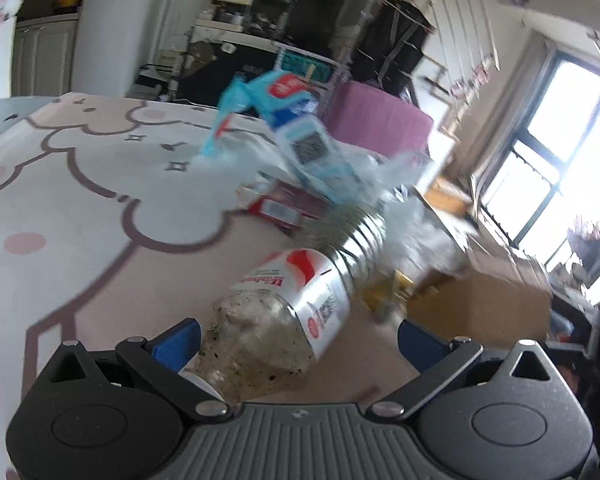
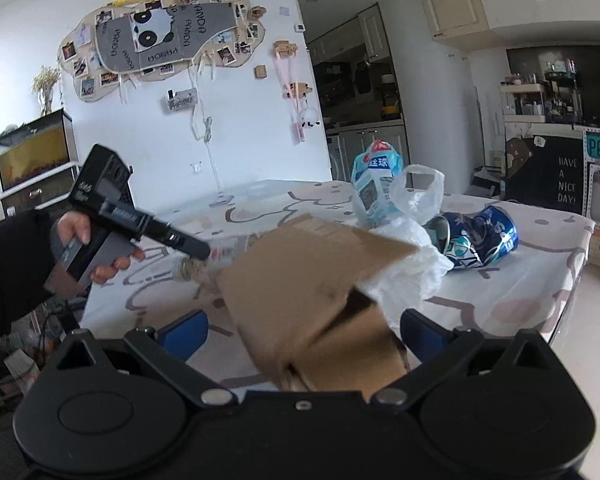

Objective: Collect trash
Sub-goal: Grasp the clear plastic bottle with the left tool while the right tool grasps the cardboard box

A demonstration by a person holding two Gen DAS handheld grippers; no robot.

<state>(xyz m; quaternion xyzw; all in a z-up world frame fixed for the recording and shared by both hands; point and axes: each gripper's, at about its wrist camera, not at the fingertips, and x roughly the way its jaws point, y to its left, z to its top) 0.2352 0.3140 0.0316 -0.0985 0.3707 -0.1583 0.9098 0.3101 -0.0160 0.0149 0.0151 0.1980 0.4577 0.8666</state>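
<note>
A clear plastic bottle with a red and white label lies on the table between the fingers of my left gripper, its neck end toward the gripper base and against the left blue pad. The jaws stand wide apart. In the right wrist view a brown cardboard box with an open flap sits tilted between the wide-open fingers of my right gripper. A gap shows at its left pad. The same box shows past the table edge in the left wrist view.
On the cartoon-print tablecloth lie a blue and white wrapper, a clear plastic bag, a crushed blue can and a red packet. A hand holds the other gripper. A pink stool stands behind the table.
</note>
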